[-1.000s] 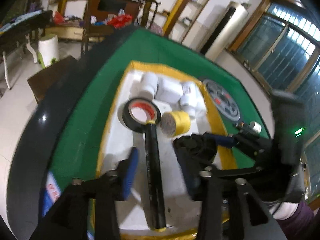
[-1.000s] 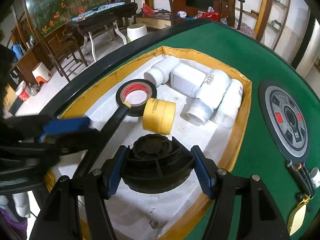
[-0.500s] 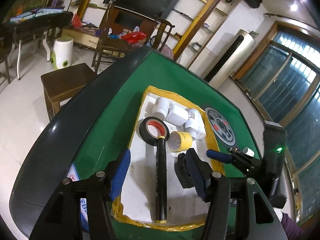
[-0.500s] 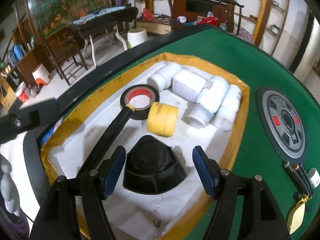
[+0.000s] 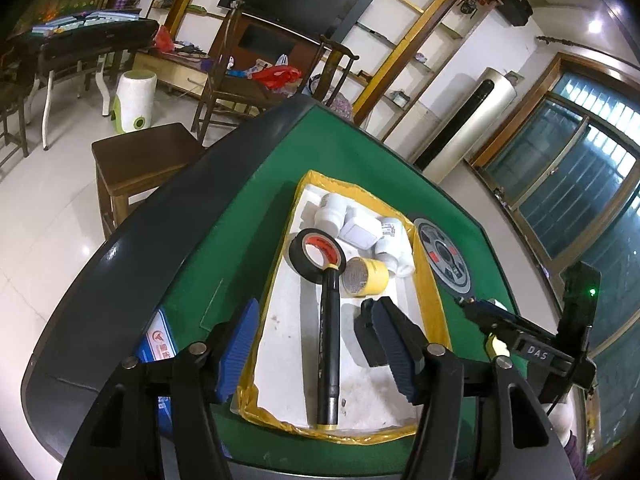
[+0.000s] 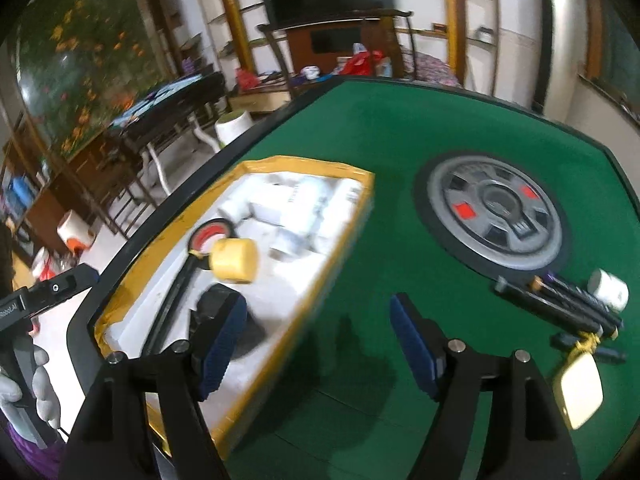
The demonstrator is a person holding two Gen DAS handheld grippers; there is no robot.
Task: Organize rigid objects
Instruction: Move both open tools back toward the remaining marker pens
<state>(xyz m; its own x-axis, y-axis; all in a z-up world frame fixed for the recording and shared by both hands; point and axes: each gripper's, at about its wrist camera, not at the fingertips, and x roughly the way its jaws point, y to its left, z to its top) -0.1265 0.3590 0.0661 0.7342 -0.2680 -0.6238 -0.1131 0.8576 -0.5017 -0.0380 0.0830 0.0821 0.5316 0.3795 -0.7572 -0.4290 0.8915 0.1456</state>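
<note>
A black ribbed part [image 5: 370, 342] is lying on the floor of the white tray [image 5: 288, 320] with the yellow-taped rim, near the tray's 4 o'clock side, half hidden behind the left gripper's right pad in the left wrist view; in the right wrist view it [image 6: 218, 304] is showing blurred behind that gripper's left pad. At its 9 o'clock a long black rod [image 5: 329, 340] is lying lengthwise along the tray, its far end resting against a black tape roll [image 5: 317, 249] with a red core. A yellow tape roll [image 5: 365, 276] is lying on its side just beside the rod's far end, at the black part's 12 o'clock. A cluster of white bottles [image 5: 362, 230] is filling the tray's far end. The left gripper [image 5: 320, 354] is hovering over the near part of the tray with its blue pads spread wide, grasping nothing. The right gripper [image 6: 320, 346] is likewise released, its pads wide apart over bare green felt [image 6: 400, 140] at the tray's 3 o'clock, touching nothing. On the felt at that gripper's 1 o'clock a round grey control panel [image 6: 494, 224] is sitting flush, and at 3 o'clock a bundle of dark pens [image 6: 560, 306], a small white cylinder [image 6: 608, 289] and a pale square tag [image 6: 578, 390] are lying close together
</note>
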